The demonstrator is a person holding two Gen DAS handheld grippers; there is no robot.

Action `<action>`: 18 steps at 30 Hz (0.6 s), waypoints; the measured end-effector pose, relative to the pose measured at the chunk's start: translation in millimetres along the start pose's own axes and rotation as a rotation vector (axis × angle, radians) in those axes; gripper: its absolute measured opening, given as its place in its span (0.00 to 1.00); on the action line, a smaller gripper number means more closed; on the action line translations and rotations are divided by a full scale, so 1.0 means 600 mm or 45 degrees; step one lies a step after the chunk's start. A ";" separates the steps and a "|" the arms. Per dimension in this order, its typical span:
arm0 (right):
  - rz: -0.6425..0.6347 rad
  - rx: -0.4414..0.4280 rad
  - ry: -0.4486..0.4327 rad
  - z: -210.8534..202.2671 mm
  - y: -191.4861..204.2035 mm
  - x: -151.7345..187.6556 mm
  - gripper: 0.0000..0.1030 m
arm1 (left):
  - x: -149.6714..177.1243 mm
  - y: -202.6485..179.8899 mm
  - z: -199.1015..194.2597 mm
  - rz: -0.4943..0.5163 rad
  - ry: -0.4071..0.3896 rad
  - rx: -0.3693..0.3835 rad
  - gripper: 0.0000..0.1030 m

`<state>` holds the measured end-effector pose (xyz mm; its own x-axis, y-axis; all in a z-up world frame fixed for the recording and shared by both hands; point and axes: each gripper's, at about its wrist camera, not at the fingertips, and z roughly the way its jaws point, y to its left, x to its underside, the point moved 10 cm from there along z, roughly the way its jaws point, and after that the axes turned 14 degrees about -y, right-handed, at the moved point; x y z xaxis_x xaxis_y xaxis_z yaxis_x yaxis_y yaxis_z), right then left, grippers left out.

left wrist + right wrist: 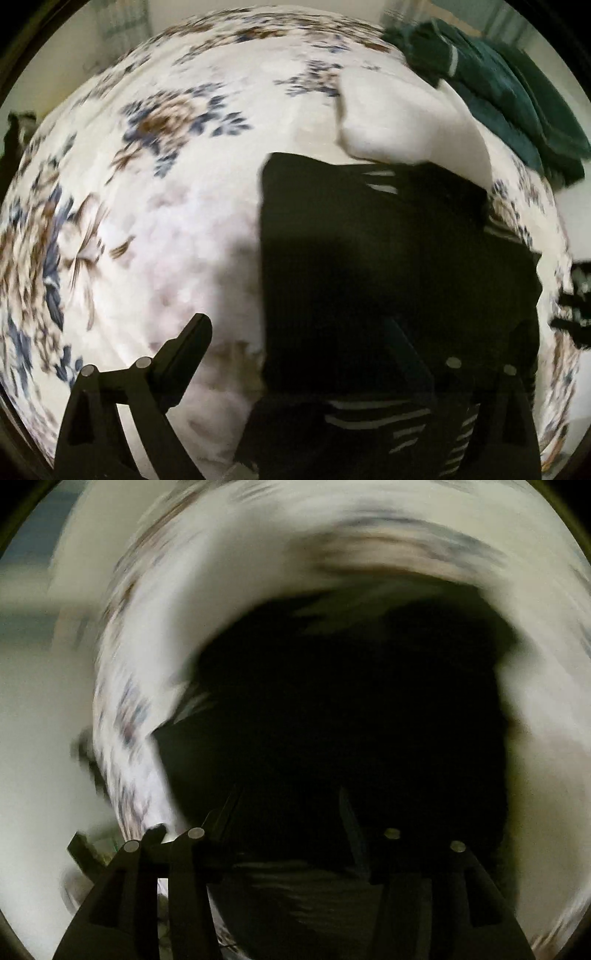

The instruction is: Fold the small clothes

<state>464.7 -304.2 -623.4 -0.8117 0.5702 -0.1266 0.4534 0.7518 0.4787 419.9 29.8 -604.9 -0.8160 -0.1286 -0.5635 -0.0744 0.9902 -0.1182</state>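
Note:
A black garment with white stripes (388,258) lies folded flat on the floral bedsheet (166,184). My left gripper (299,336) hangs above its near left edge and is open wide. Its left finger (195,339) is over bare sheet, its right finger over the black cloth, and nothing is between them. The right wrist view is heavily blurred, with the same dark garment (351,701) filling its middle. My right gripper (288,812) points down at it with its fingers apart, and I see no cloth pinched between them.
A folded white cloth (406,122) lies just beyond the black garment. A dark green garment (517,103) is heaped at the far right of the bed. A dark blurred shape (576,306) sits at the right edge. The sheet left of the garment is bare.

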 end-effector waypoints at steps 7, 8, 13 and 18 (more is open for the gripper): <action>0.213 0.054 -0.033 -0.045 -0.234 -0.022 0.52 | 0.063 -0.055 0.012 0.015 0.075 -0.109 0.93; 0.211 0.012 -0.010 -0.034 -0.235 -0.025 0.52 | 0.070 -0.063 0.012 0.015 0.082 -0.122 0.93; 0.122 -0.057 0.116 0.035 -0.223 -0.017 0.52 | 0.120 -0.083 0.000 0.004 0.138 -0.226 0.93; 0.121 -0.097 0.089 0.020 -0.239 -0.037 0.52 | 0.143 -0.097 -0.021 0.006 0.156 -0.261 0.93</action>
<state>422.3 -420.8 -699.7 -0.7912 0.6113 -0.0176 0.5026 0.6664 0.5507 346.9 -38.4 -636.3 -0.8792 -0.1288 -0.4588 -0.1751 0.9827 0.0596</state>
